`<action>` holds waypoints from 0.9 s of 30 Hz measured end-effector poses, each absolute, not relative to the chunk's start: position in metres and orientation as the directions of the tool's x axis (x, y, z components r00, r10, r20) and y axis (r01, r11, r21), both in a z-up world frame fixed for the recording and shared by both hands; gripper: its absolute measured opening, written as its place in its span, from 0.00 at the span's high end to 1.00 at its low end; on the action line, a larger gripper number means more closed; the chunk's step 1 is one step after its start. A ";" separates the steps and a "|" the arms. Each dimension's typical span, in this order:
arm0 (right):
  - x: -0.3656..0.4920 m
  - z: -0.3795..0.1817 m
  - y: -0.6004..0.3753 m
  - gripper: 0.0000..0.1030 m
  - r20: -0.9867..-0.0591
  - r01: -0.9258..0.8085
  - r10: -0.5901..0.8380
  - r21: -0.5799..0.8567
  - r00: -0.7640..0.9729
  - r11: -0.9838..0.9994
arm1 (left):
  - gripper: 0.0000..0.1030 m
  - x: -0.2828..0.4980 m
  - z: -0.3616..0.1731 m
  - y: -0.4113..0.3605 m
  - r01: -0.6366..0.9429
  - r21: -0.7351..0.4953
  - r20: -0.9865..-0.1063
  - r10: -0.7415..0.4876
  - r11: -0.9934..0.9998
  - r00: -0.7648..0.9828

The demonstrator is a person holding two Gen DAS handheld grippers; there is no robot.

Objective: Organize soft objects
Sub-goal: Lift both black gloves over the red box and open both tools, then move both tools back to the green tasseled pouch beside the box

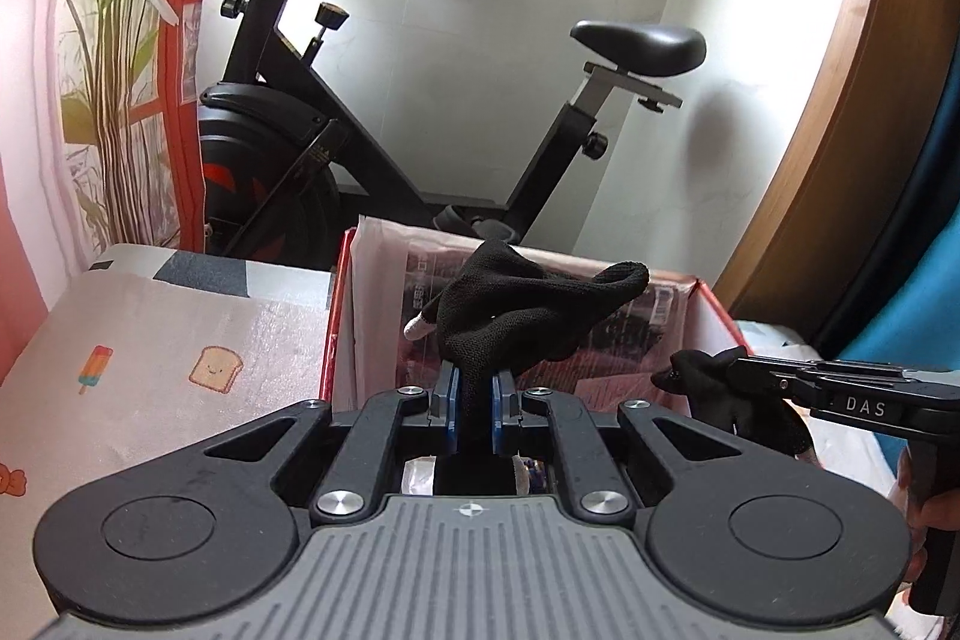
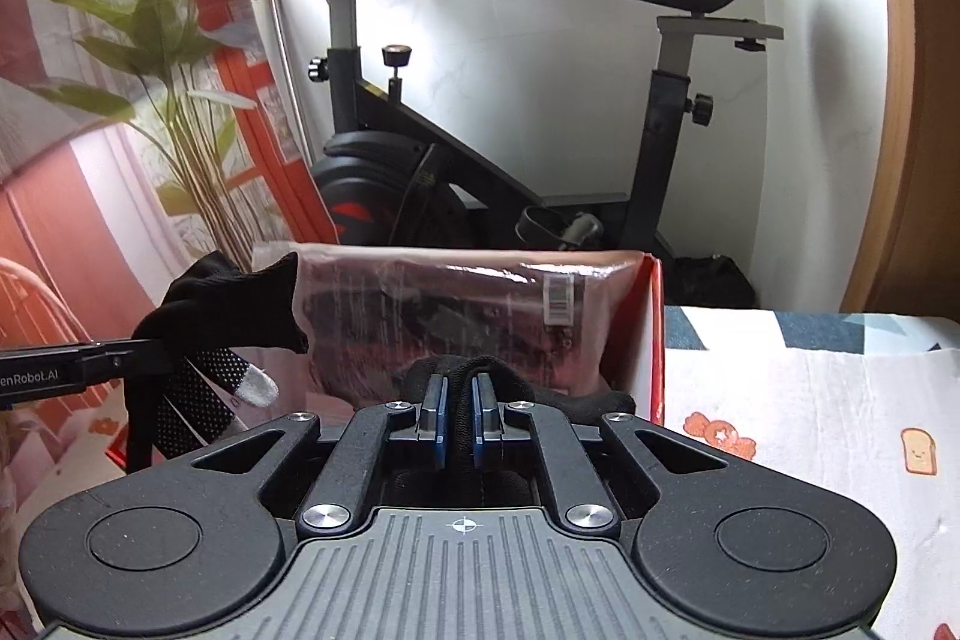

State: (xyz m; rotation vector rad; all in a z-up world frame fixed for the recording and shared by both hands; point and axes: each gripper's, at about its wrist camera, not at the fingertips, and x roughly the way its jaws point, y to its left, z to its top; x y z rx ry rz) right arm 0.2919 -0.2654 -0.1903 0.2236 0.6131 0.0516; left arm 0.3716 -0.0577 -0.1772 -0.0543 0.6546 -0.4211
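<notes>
My left gripper (image 1: 474,382) is shut on a black knit glove (image 1: 528,304) with a grey fingertip, held up in front of a red box (image 1: 714,322). At the right edge of the left wrist view my right gripper (image 1: 729,370) holds a second black glove (image 1: 726,400) beside the box. In the right wrist view the right gripper (image 2: 459,397) is shut on that black glove (image 2: 516,382), just before the red box (image 2: 651,340). To its left, the left gripper (image 2: 141,349) carries its dotted-palm glove (image 2: 228,304) with grey fingertips.
The red box is lined with a clear plastic bag (image 2: 456,304) over dark printed contents. It sits on a pale cartoon-print cloth (image 1: 156,340) (image 2: 804,400). Behind stand an exercise bike (image 1: 372,112), a leafy plant (image 1: 114,58) and a white wall; a wooden door frame (image 1: 840,112) curves at right.
</notes>
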 end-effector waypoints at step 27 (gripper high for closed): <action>0.220 -0.175 -0.255 0.00 -0.482 0.011 0.086 0.195 0.872 0.981 | 0.00 0.311 -0.161 -0.037 0.452 -0.115 -0.528 -0.440 0.885 0.726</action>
